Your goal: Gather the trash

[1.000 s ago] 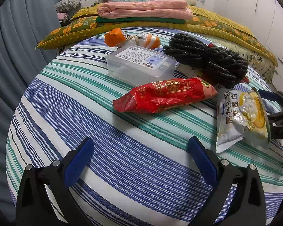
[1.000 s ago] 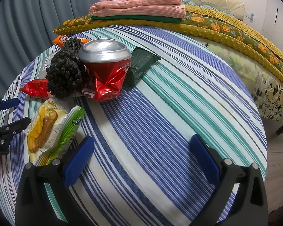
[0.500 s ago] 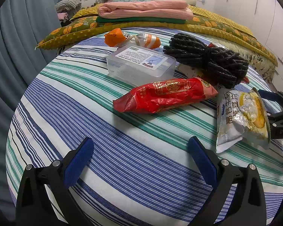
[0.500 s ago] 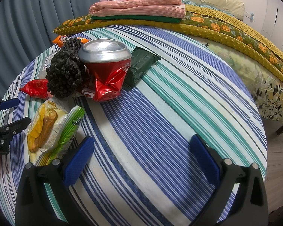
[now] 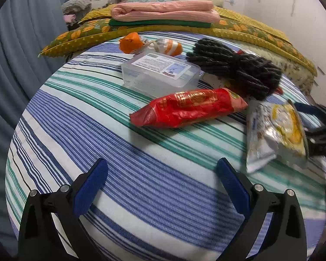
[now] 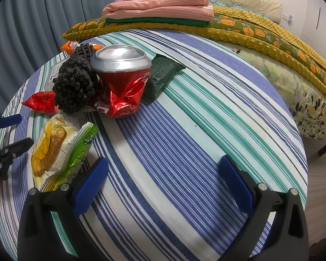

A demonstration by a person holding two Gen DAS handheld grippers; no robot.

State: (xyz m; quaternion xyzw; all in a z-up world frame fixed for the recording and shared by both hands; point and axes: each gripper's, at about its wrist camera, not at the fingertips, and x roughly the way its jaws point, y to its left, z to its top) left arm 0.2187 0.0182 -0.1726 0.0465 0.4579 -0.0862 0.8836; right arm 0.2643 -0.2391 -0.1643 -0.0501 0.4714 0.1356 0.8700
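Both grippers are wide open and holding nothing: left gripper (image 5: 162, 182) over bare tablecloth (image 5: 123, 152), right gripper (image 6: 163, 180) likewise. Closest trash to the right one is the yellow snack bag (image 6: 56, 145), just off its left finger. Further back, the red wrapper (image 5: 189, 109), then the crushed can (image 6: 121, 78) against the black yarn (image 6: 76, 80). I'd grab the bag's edge, low and flat.
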